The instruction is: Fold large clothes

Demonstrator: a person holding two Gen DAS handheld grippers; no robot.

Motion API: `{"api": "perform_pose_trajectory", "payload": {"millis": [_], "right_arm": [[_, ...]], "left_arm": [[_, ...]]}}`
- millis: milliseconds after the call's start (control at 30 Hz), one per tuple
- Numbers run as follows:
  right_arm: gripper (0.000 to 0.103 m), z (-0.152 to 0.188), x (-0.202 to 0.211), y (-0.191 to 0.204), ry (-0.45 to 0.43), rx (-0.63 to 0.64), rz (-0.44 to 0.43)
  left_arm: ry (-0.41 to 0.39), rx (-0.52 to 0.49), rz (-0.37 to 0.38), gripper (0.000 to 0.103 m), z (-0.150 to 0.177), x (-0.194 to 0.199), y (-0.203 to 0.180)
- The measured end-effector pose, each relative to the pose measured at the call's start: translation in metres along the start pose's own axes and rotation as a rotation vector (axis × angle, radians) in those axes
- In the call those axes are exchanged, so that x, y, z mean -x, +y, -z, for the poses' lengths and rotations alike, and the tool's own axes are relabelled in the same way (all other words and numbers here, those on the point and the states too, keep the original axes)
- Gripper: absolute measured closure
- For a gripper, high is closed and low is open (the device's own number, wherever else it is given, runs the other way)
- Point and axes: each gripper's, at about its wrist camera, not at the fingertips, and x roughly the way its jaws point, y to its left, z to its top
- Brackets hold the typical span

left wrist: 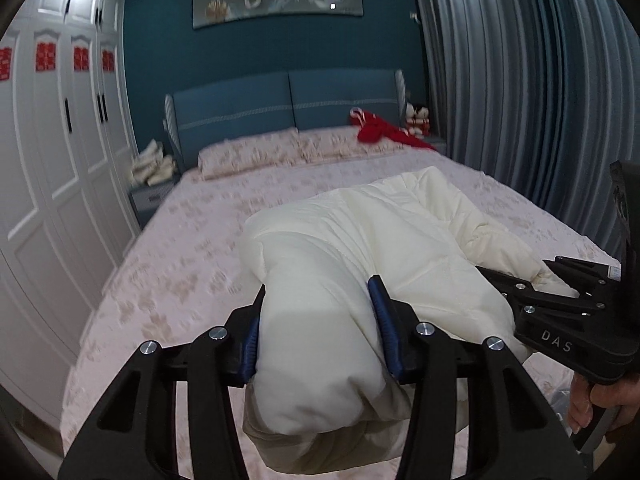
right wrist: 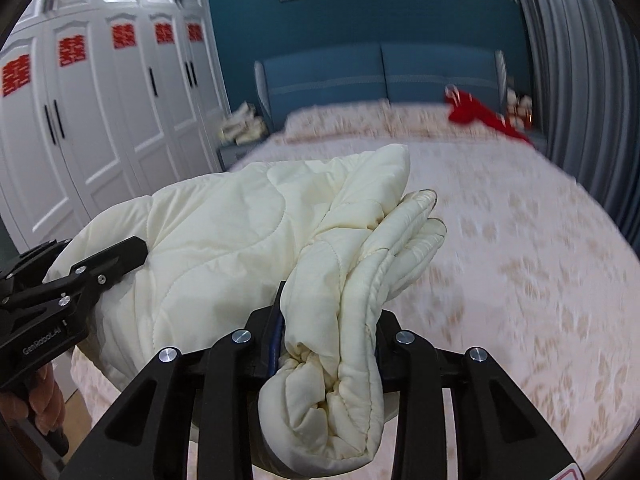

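Cream padded cloth fills both of my jaws: a bulky quilted coat [left wrist: 360, 248], held up over the near end of the bed [left wrist: 168, 264]. Between the fingers of my left gripper [left wrist: 320, 332] sits a fat, smooth roll of it, and the blue pads [left wrist: 384, 320] press into its sides. My right gripper [right wrist: 328, 332] is clamped on a bunch of stitched edges, several layers thick.

It looks soft and puffy, light for its size, and it sags between my two holds. I judge the shell to be slick, so a thick, springy bunch could creep out of a loose grip. Seams, hems and the quilted edges look like the surest places to take hold, as they give the pads a ridge to bite on.
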Motion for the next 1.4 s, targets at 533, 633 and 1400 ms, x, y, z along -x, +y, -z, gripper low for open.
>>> {"api": "perform_pose_trajectory", "payload": {"millis": [533, 633, 1400], "right_arm": [[0.072, -0.047, -0.078, 0.032, -0.145, 0.057, -0.029], [0.072, -0.044, -0.099, 0.037, -0.135, 0.104, -0.027], [0.073, 0.104, -0.184, -0.134, 0.322, -0.308, 0.046]], "left_arm": [[-0.217, -0.084, -0.097, 0.062, -0.023, -0.042, 0.052], [-0.217, -0.139, -0.091, 0.099, -0.020, -0.059, 0.049], [0.471, 0.617, 0.372, 0.022, 0.143, -0.197, 0.040]]}}
